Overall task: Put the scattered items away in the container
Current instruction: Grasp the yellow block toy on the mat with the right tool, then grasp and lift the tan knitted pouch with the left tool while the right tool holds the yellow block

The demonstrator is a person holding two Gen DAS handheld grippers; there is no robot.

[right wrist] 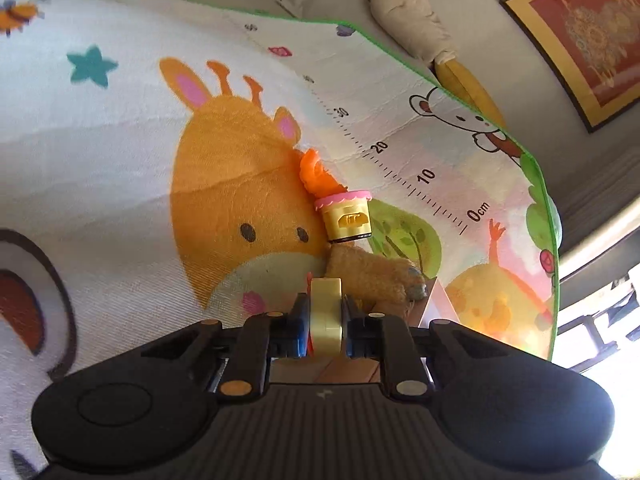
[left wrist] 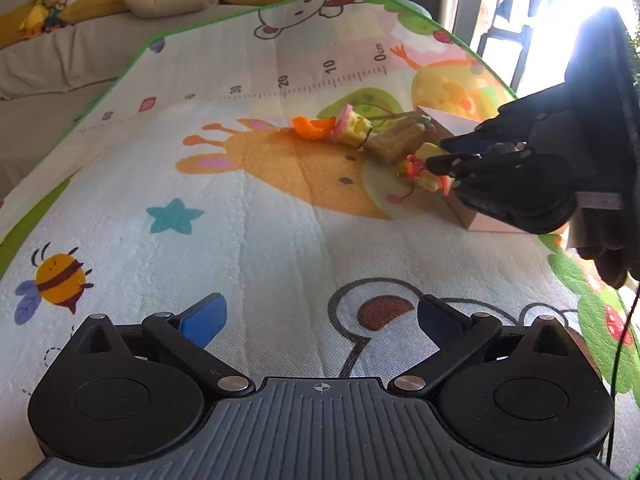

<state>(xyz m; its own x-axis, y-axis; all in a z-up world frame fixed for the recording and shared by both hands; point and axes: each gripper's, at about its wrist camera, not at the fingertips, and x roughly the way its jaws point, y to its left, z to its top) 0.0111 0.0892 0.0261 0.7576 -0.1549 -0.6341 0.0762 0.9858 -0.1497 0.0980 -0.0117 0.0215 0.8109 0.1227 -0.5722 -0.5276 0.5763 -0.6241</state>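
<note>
Between my right gripper's (right wrist: pixel 326 320) closed fingers sits a pale yellow toy (right wrist: pixel 326 308), clamped just beside the pink box (left wrist: pixel 476 220); my left gripper (left wrist: pixel 320 316) hovers wide open, empty.

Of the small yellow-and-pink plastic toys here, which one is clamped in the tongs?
The toy nearest the pink box, pinched in the right tongs. The other, the cupcake toy, lies free on the mat beside the orange piece.

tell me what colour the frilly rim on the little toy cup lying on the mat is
Pink, on a pale yellow toy cup; clearest in the right wrist view.
</note>
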